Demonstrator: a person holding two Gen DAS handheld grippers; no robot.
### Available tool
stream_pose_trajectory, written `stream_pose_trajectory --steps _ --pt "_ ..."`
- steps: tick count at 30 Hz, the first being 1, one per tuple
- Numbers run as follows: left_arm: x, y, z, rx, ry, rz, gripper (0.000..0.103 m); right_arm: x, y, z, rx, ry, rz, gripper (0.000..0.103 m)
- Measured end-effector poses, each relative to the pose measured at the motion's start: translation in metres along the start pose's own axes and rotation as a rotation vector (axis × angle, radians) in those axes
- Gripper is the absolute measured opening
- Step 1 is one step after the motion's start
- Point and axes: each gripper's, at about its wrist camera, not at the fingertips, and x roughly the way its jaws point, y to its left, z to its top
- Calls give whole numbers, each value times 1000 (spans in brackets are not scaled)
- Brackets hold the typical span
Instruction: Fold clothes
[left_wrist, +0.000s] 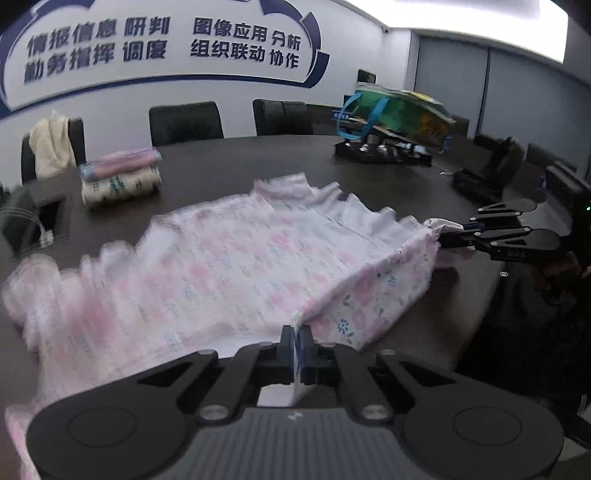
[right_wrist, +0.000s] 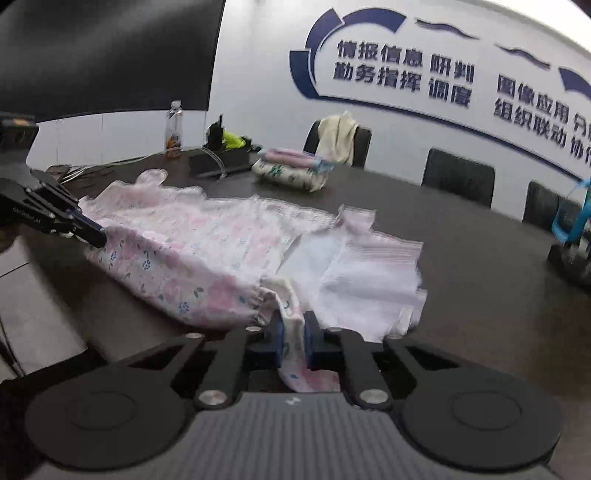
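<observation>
Two grippers clamped on one garment, both closed on cloth. Left gripper (left_wrist: 296, 341) pinching a thin edge of the pink floral garment (left_wrist: 236, 266) between its blue pads, jaws fully together on the fabric. Right gripper (right_wrist: 293, 338) pinching a thicker bunched corner, jaws nearly together with cloth filling the gap. Seen from the left wrist view, right gripper (left_wrist: 448, 234) holding the far right corner; from the right wrist view, left gripper (right_wrist: 94, 234) holding the near left corner. Probably gripped at two corners of one edge to lift and carry it over for a fold, or to pull the cloth taut first; near edge raised off the surface, rest spread flat. Heavy motion blur on the garment, pattern detail unclear at the far side.

Dark brown conference table (left_wrist: 229, 166) underneath, garment in the middle of it. Folded stack (left_wrist: 120, 177) at far left, likely finished pieces. Black chairs (left_wrist: 186, 123) along the far side, cream cloth (left_wrist: 50, 146) draped over one. Colourful bag (left_wrist: 397, 114) far right, drink bottle (right_wrist: 173, 127) far left in the right wrist view. White wall with blue Chinese lettering (left_wrist: 162, 40) behind.
</observation>
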Motion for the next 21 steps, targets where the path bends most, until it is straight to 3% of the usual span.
stream_pose_trajectory --steps 6,10,12,13,14,18,21 --pt "44 46 60 -11 61 79 0 50 -28 49 -89 -23 6 8" --pt "80 65 65 -42 165 111 2 97 -43 73 -153 37 7 8" --pt "92 71 61 -63 213 133 7 124 -45 75 -184 95 -28 13" --pt "94 74 58 -74 225 143 10 137 -45 75 -198 123 -48 28" --pt "91 76 56 -86 216 165 13 143 -47 75 -202 133 -76 40" --pt "53 67 52 -76 119 249 15 139 -57 75 -159 112 -192 40" --pt "38 43 50 -101 48 212 17 106 -64 75 -35 62 -167 40"
